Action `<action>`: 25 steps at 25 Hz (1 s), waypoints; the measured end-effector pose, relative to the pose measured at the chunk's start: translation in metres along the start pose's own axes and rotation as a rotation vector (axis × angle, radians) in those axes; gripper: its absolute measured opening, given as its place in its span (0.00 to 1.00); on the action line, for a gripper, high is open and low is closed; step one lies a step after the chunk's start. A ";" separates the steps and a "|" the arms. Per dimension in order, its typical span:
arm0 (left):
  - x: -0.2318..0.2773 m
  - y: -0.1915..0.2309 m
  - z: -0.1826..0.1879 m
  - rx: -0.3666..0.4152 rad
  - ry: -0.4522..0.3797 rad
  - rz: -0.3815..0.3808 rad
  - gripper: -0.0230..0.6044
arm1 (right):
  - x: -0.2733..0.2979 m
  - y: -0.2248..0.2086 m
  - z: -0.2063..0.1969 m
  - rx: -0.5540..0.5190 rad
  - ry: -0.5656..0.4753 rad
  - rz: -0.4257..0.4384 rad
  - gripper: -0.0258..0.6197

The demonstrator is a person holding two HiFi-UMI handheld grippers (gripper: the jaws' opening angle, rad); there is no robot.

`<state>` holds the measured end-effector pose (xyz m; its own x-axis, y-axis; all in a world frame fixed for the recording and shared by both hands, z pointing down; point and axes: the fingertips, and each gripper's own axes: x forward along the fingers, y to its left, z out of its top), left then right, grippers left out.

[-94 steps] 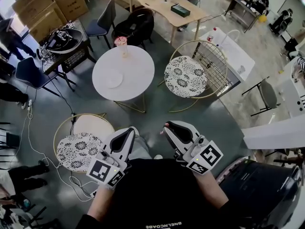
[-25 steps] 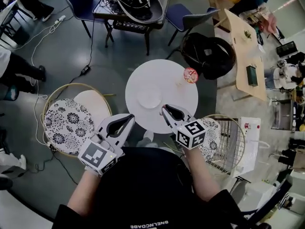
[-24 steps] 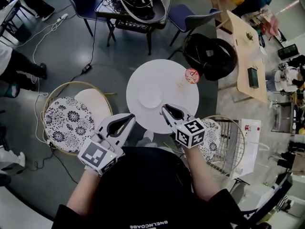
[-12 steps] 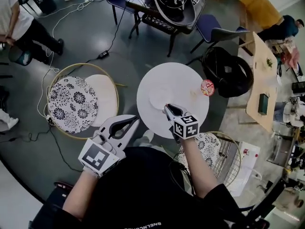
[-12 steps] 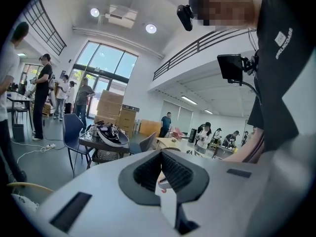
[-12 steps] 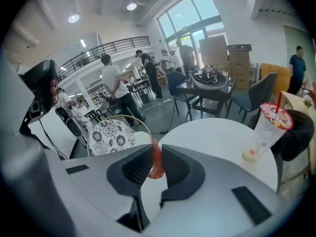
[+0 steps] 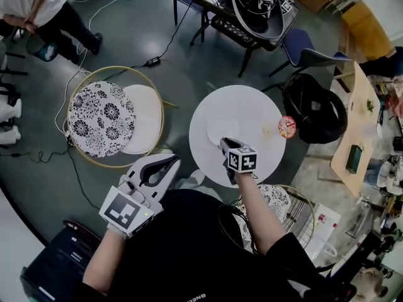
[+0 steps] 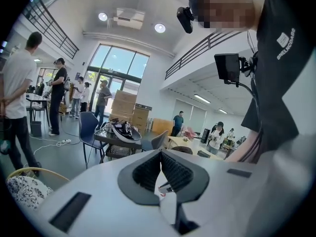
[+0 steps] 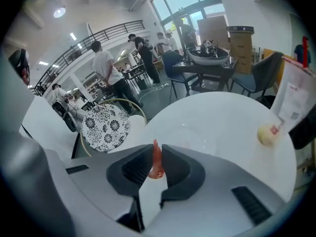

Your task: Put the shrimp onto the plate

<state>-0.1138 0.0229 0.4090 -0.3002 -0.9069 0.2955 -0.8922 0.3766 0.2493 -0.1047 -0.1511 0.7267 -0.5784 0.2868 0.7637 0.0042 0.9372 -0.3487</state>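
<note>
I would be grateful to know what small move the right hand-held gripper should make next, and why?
Probably ease the right hand-held gripper slightly forward and down over the shallow white plate. Its jaws are shut on the orange-red shrimp, and its tips sit only at the plate's near rim on the round white table.

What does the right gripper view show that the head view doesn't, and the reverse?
Only the right gripper view: the orange shrimp pinched between the right tool's jaws. From above, the tool itself hides it.

Only the head view: the left tool, held off the table beside the person's body.

Both: the round white table, the plate just ahead of the right tool, and the flower-patterned chair.
</note>
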 end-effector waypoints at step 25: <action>-0.004 0.011 -0.021 -0.040 0.032 0.113 0.04 | 0.059 -0.039 -0.026 0.011 0.089 -0.047 0.14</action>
<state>-0.1149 0.0349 0.4302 -0.3867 -0.8521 0.3528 -0.8388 0.4839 0.2493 -0.1178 -0.1655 0.7996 -0.5027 0.2593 0.8246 -0.0303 0.9481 -0.3166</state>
